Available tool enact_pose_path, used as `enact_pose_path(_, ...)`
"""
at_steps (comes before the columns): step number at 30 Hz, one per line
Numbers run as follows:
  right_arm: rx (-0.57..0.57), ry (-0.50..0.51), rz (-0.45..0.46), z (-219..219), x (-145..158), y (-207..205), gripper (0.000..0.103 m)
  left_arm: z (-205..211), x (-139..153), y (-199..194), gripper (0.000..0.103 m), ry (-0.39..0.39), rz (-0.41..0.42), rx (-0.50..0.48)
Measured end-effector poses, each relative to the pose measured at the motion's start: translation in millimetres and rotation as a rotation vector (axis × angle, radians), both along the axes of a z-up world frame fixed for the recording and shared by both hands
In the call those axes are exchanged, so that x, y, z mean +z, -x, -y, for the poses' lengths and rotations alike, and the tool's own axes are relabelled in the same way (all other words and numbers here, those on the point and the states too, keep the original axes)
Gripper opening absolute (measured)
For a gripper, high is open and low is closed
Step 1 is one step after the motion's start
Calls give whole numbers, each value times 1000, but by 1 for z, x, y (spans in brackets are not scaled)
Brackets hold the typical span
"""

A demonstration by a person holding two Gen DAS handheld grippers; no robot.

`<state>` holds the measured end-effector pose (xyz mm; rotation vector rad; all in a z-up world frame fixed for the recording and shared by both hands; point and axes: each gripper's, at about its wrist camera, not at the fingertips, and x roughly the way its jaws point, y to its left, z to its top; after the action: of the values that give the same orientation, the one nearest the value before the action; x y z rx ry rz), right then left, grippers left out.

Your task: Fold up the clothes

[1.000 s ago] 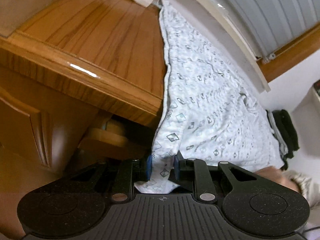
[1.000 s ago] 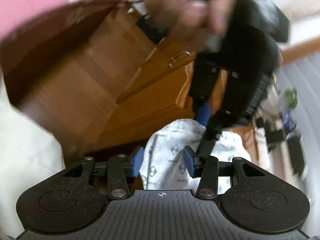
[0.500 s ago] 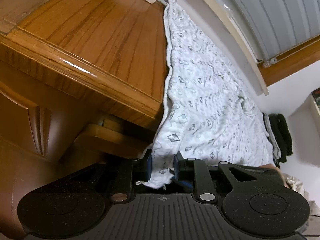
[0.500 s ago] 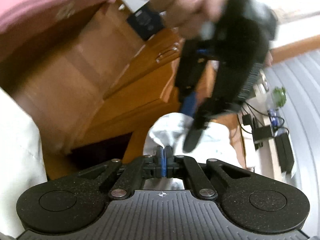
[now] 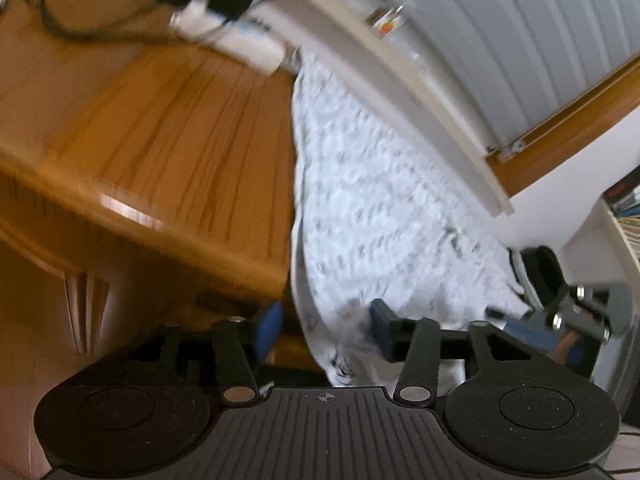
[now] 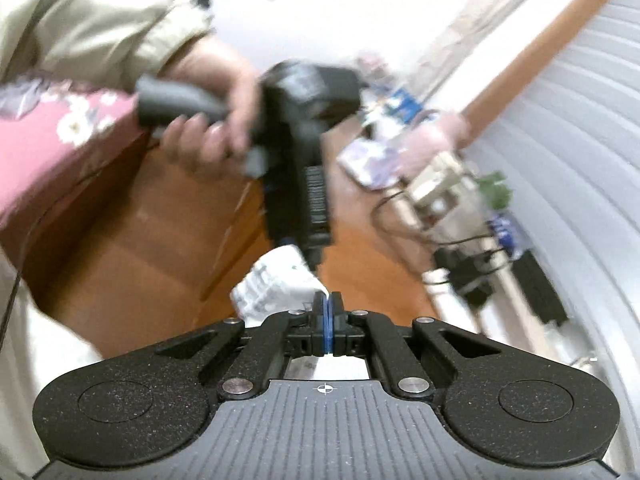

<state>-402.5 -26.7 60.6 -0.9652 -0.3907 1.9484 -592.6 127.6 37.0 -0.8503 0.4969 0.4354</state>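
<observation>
A white garment with a small grey pattern (image 5: 372, 200) lies along the right part of a wooden desk (image 5: 168, 120) and hangs over its front edge. My left gripper (image 5: 325, 330) is open, its blue pads apart on either side of the hanging hem. My right gripper (image 6: 328, 312) is shut on a corner of the same garment (image 6: 280, 280). In the right wrist view the left gripper (image 6: 298, 184) shows, held in a hand just above the cloth. In the left wrist view the right gripper (image 5: 560, 328) shows at the garment's right end.
A white power strip (image 5: 236, 36) with black cables and plugs lies at the desk's back. A white sill (image 5: 400, 80) and grey blinds run behind. Dark folded clothes (image 5: 540, 272) lie at the garment's far end. Desk drawers (image 6: 140, 248) sit below.
My left gripper has opened and let go of the hem, and has tilted up toward the desk's back. My right gripper stays shut on the corner and has lifted.
</observation>
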Motion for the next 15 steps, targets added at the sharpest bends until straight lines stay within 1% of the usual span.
enact_pose_path(4,-37,-29,-23,-10,27,-22,2,2,22,9,61,-106,27,34)
enact_pose_path(7,-67,-55,-21,-20,37,-35,2,6,35,15,64,-175,52,47)
enact_pose_path(9,-91,-62,-25,-31,41,-46,2,11,37,13,67,-214,68,44)
enact_pose_path(12,-127,-74,-16,-54,42,-61,2,16,35,2,68,-262,79,31)
enact_pose_path(15,-161,-74,-15,-84,43,-79,2,12,29,-13,68,-289,78,8)
